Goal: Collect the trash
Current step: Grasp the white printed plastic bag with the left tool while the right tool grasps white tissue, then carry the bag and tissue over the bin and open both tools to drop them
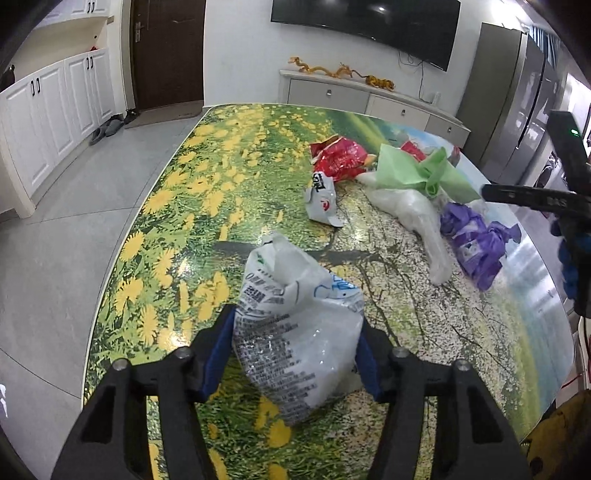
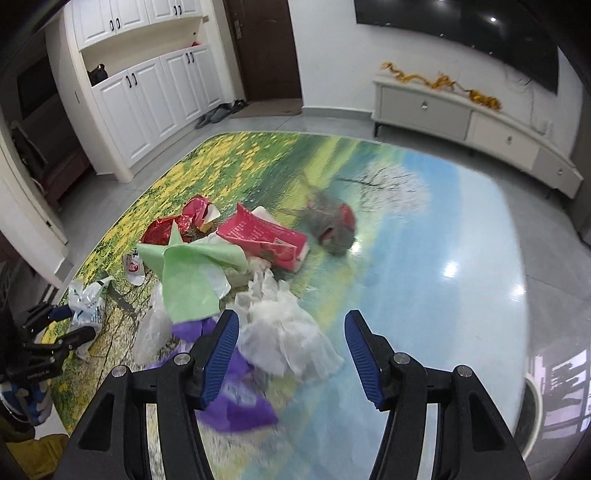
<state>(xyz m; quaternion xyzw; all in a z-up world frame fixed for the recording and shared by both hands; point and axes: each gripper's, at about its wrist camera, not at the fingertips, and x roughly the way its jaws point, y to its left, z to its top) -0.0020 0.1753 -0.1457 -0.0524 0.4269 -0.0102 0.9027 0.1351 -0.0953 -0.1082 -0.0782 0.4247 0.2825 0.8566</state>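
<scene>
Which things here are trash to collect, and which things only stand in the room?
Trash on the table:
- white printed bag, between the left gripper's fingers
- green paper
- purple bag
- red wrapper
- pink carton
- white crumpled plastic, before the open right gripper

Not for the job:
- television
- low cabinet
- slippers

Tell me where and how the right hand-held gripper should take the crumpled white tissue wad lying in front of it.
Grip the crumpled white tissue wad across its puffy middle, coming down from above and the near side. It bulges upward and lies mostly between the right hand-held gripper fingers already, so closing there probably gathers the most. Its left edge overlaps the purple bag, so stay centred.
</scene>
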